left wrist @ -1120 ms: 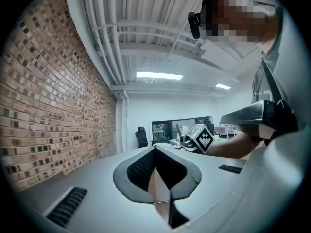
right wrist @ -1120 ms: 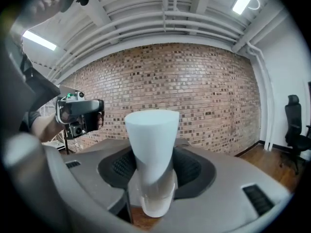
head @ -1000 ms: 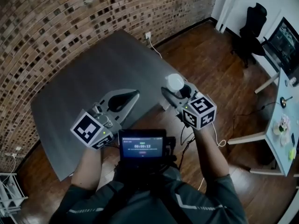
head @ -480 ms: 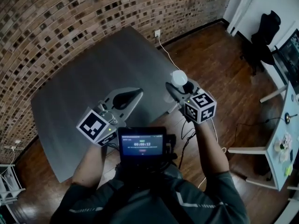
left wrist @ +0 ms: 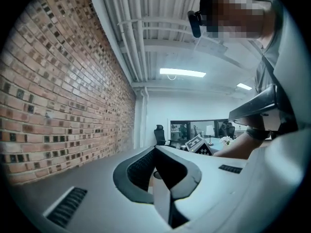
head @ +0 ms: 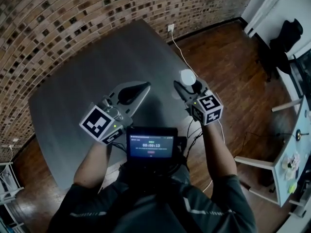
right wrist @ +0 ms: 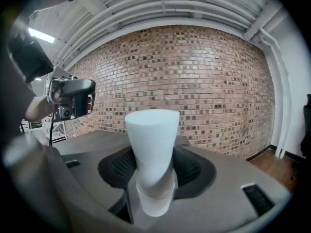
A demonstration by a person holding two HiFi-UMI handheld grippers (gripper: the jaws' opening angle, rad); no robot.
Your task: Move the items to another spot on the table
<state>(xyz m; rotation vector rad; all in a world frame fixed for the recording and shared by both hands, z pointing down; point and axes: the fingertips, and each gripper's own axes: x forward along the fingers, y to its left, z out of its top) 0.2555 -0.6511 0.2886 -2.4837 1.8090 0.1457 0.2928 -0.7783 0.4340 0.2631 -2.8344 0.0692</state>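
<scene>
**Item.** We find one white cup (right wrist: pixel 151 140) clamped in the right gripper (right wrist: pixel 154 181). The jaws press on its narrow lower end, and the wide end stands clear above them, leaning slightly. A seam circles the cup just above the grip. It may be a second cup nested inside, but we cannot tell.

**Position.** The cup (head: pixel 187 76) is carried in the air at about 1 o'clock from the person, near the 3 o'clock edge of the grey table (head: pixel 92 72). We cannot tell whether it hangs over the tabletop or just past it, above the wooden floor (head: pixel 228 86).

**Other gripper.** The left gripper (head: pixel 144 87) hovers over the table at about 11 o'clock. Its jaws are together with nothing between them.

**Risks, in our judgement.**
- The grip is low on a tapered, light cup, so a quick swing could tip or slide it out of the jaws.
- The walls look thin, so harder squeezing could dent them.
- Letting go this near the 3 o'clock edge could send the cup to the floor.
- If two cups are nested, the loose one could separate on release.
</scene>
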